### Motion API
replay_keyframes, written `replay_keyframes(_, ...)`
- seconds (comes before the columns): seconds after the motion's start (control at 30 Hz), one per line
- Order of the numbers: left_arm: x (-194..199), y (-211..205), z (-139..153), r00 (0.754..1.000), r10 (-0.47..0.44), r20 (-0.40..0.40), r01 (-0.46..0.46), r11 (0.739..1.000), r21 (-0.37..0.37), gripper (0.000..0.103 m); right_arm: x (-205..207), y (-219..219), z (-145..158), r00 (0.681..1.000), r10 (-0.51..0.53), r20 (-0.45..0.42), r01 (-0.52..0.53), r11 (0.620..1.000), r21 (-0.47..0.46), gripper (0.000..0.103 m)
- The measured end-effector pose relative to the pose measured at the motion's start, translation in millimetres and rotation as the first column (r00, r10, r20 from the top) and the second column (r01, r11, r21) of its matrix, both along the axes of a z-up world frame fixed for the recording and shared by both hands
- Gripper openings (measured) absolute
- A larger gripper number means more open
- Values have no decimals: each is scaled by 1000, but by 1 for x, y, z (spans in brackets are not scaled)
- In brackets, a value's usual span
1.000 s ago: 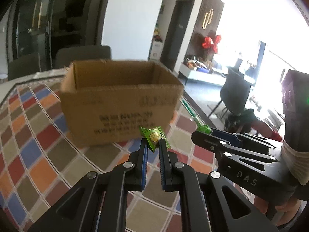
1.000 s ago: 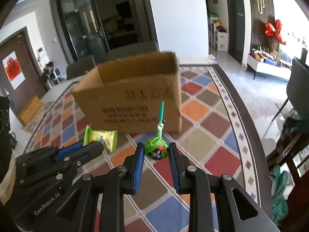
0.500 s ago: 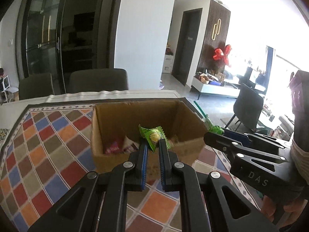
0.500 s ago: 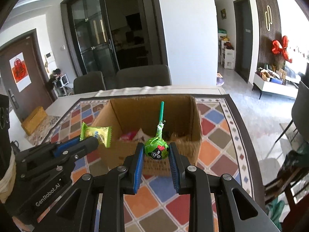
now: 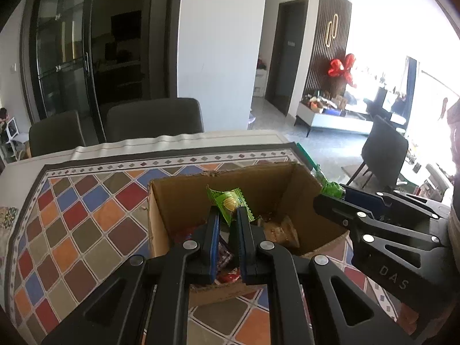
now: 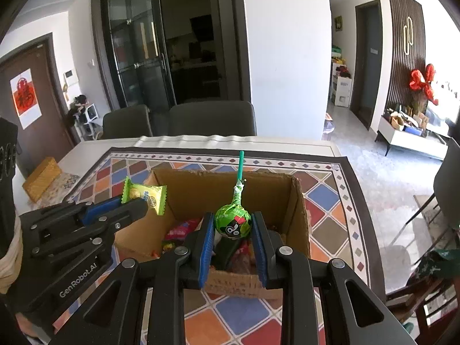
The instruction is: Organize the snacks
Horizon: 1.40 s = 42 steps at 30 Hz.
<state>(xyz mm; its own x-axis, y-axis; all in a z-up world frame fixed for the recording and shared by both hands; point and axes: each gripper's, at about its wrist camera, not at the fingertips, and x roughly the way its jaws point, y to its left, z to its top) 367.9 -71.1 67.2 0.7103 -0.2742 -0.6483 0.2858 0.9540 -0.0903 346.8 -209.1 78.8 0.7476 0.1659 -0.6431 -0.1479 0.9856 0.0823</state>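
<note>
While both tongs hang over the open cardboard box (image 6: 299,201), each has a snack pinched. Left tongs (image 5: 227,221): nearly closed on one end of a green wrapped candy (image 5: 228,204), most of the wrapper poking free above the tips. Right tongs (image 6: 233,227): closed on the round head of a green lollipop (image 6: 233,222), stick pointing up and away. Box stands on the patterned cloth (image 6: 330,198) toward the far edge of the bench; red and other wrappers already inside.

Risks, as judged:
- Left candy sits over the box's left wall in the right wrist view; released there, it may clip the rim and fall outside onto the cloth.
- Thin grip on crinkly film; wrapper could slip out early.
- Lollipop head is round, so it might roll off the pads sideways.
- Tongs are close together; lowering both at once could knock them, or nudge the light box.
</note>
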Motion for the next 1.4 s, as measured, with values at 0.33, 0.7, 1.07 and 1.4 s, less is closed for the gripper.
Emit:
replay_keyframes(0.33, -6, 7, -2, 999, 48, -15, -48, 999, 22, 32, 8, -6, -7, 998, -44, -46, 43, 999, -28, 42)
replay_keyframes(0.7, -67, 16, 13, 996, 73, 49, -75, 997, 34, 46, -51, -9, 7, 998, -64, 26, 65, 997, -30, 53)
replay_keyframes(1.07, -142, 21, 26, 980, 106, 170, -118, 991, 64, 76, -123, -9, 21, 989, -92, 117, 96, 995, -26, 61)
replay_keyframes(1.4, -190, 30, 24, 964, 151, 219, -167, 984, 61, 102, -179, -10, 25, 972, -132, 194, 144, 989, -46, 79)
